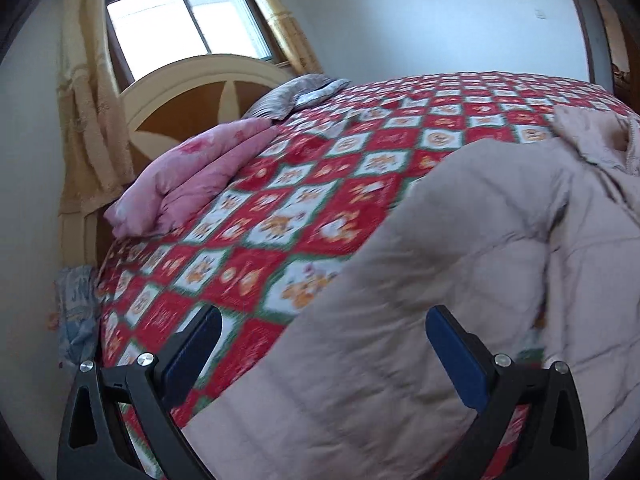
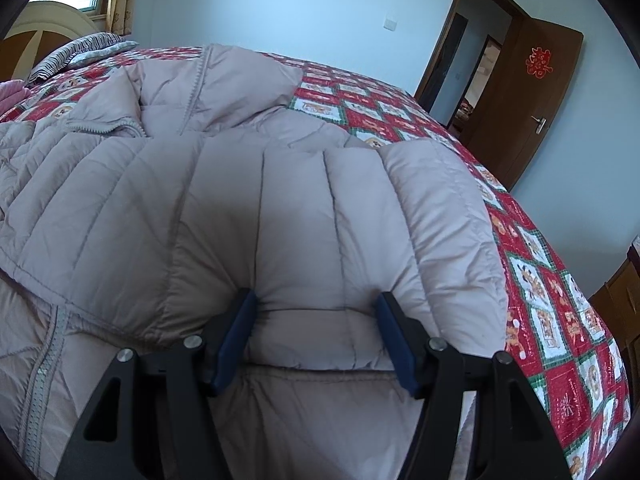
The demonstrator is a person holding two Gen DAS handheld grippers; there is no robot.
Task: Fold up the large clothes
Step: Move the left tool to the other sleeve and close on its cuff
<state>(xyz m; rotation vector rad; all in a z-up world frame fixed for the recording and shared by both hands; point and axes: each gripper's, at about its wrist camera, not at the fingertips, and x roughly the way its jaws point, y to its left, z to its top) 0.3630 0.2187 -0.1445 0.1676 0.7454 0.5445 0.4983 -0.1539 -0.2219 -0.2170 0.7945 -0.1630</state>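
Observation:
A large pale pink quilted puffer jacket (image 2: 248, 184) lies spread on the bed, zipper side up, with its collar toward the far side. It also shows in the left wrist view (image 1: 440, 264). My left gripper (image 1: 324, 332) is open wide and empty, hovering over the jacket's left edge and the bedspread. My right gripper (image 2: 316, 308) is open, with its blue pads (image 2: 236, 340) on both sides of a puffy folded sleeve or side panel of the jacket; the fabric bulges between the jaws.
The bed has a red, white and green checked bedspread (image 1: 248, 216). A folded pink quilt (image 1: 188, 184) and a grey pillow (image 1: 296, 94) lie by the headboard (image 1: 192, 92). A window (image 1: 180, 16) is behind. An open brown door (image 2: 528, 92) is at the right.

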